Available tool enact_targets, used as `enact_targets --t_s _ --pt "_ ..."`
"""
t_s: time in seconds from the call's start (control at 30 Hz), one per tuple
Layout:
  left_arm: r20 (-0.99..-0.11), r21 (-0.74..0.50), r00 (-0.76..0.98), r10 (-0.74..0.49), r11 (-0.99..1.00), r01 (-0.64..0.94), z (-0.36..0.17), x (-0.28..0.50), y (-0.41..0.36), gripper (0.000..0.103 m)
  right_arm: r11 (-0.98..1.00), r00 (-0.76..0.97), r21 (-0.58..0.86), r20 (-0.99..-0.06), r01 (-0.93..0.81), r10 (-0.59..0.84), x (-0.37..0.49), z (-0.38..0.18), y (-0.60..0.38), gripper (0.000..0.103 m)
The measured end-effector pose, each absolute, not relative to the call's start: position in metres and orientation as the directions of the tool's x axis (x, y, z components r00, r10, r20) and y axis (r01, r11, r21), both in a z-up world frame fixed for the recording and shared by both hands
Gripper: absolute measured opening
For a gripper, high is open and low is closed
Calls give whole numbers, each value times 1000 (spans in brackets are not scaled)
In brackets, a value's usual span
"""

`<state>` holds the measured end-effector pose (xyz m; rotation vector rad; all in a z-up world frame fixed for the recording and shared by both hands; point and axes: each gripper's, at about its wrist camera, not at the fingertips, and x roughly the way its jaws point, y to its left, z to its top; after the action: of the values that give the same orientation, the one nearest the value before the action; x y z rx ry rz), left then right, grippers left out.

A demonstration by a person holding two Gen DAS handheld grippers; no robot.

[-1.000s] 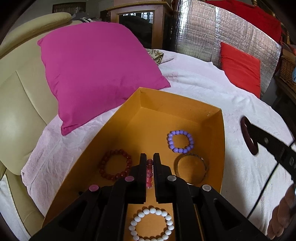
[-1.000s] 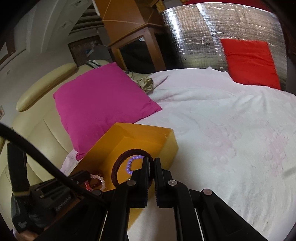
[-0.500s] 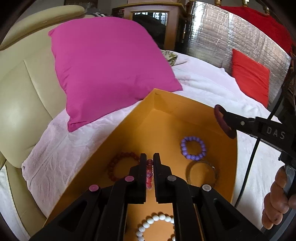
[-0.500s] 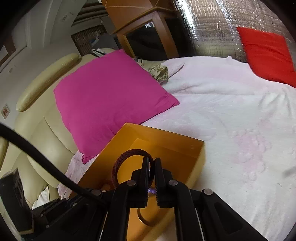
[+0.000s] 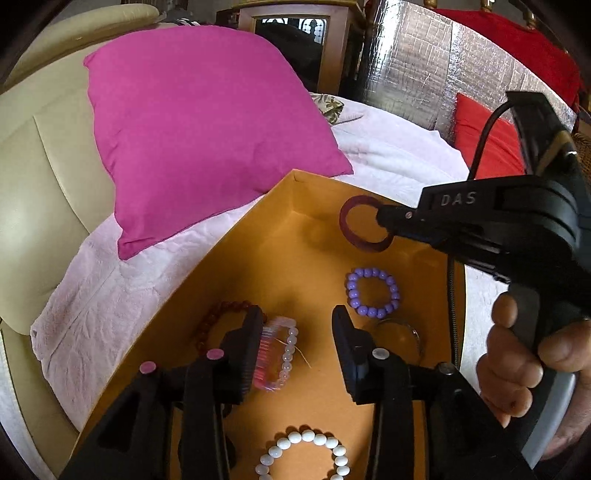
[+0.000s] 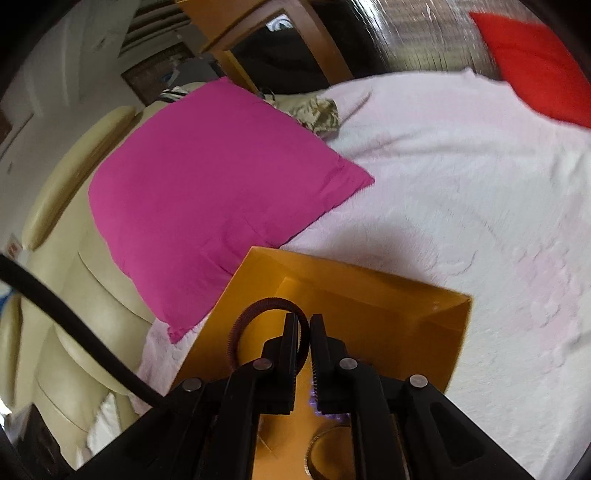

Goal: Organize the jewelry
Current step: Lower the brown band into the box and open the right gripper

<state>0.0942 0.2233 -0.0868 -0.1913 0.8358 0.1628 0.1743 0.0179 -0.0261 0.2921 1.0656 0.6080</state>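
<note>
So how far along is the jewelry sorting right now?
Mostly done: the purple bead bracelet, dark red bead bracelet, white bead bracelet and clear bangle lie in the orange box. The left hand-held gripper has just opened, dropping the pink bracelet. Left: the right hand-held gripper holds the maroon bangle over the box.

Bed (image 5: 399,155) covered by a pale pink, crinkled spread. Magenta cushion (image 5: 207,129) lying on the spread, leaning against a cream padded headboard (image 5: 40,155). Red cushion (image 5: 487,147) at the far side, propped against a quilted silver foil panel (image 5: 417,70). Wooden cabinet (image 5: 295,33) with a dark glass front beyond the magenta cushion. Small leaf-patterned cloth (image 6: 321,114) crumpled on the spread near the magenta cushion's far corner.
</note>
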Motion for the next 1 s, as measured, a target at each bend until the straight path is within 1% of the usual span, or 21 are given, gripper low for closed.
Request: enact_targets --t_s 0.17,0.37,0.43,0.5,0.53,0.57,0.63,1.0 --pt "-744 -91 662 87 969 -229 -85 93 226 40 781 301 555 -721 -288 624 178 -37 23 10" --pt "-745 -80 660 101 968 -238 -86 92 227 40 769 296 566 -711 -298 638 173 -35 21 10" --pt "-744 -73 660 106 968 -239 -86 92 226 42 767 305 566 -705 -303 641 170 -31 17 10" --pt "-745 -67 658 113 968 -242 -86 92 226 48 761 317 572 -692 -308 648 166 -27 11 12" --pt "-745 -63 657 117 968 -243 -86 92 225 49 757 321 576 -686 -310 653 166 -25 9 17" --pt "-744 -60 657 120 968 -244 -86 92 224 49 753 332 578 -676 -316 658 165 -22 8 19" --pt "-746 -55 655 123 968 -244 -86 93 224 49 754 349 572 -669 -322 657 165 -19 9 19" --pt "-751 -37 648 130 970 -239 -88 95 223 49 777 352 548 -693 -309 629 162 -28 -8 19"
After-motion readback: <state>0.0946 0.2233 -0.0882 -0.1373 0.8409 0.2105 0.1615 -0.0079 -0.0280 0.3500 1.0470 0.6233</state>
